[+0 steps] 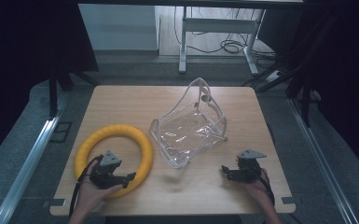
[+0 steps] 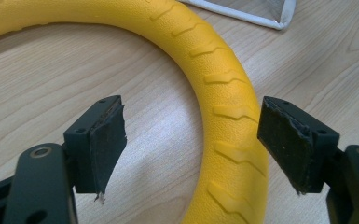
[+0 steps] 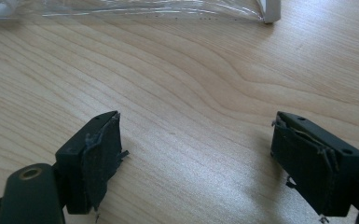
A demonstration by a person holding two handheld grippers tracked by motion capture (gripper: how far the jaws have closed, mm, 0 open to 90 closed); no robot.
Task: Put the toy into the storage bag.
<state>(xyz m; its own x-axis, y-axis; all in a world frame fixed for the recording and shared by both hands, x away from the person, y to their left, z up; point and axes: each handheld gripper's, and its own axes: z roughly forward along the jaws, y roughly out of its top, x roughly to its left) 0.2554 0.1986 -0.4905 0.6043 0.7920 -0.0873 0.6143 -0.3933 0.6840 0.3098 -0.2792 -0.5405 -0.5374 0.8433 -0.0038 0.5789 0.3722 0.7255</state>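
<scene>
A yellow foam ring [image 1: 114, 153] with a ribbed tread lies flat on the left half of the wooden table [image 1: 177, 186]. My left gripper [image 1: 128, 178] sits low over its near right arc, jaws wide apart. In the left gripper view the ring [image 2: 224, 93] curves between the two pads without touching either, nearer the right pad [image 2: 286, 140]. A clear plastic bag [image 1: 191, 126] with white edging stands open at the table's middle. My right gripper [image 1: 224, 170] rests open at the near right, and in its own view [image 3: 196, 158] bare wood lies between the jaws.
The bag's white-edged corner [image 3: 268, 11] lies just ahead of the right gripper, and another corner [image 2: 279, 16] shows beyond the ring. Behind the table stand a white desk frame [image 1: 214, 28] and floor cables [image 1: 233, 46]. Dark curtains flank both sides.
</scene>
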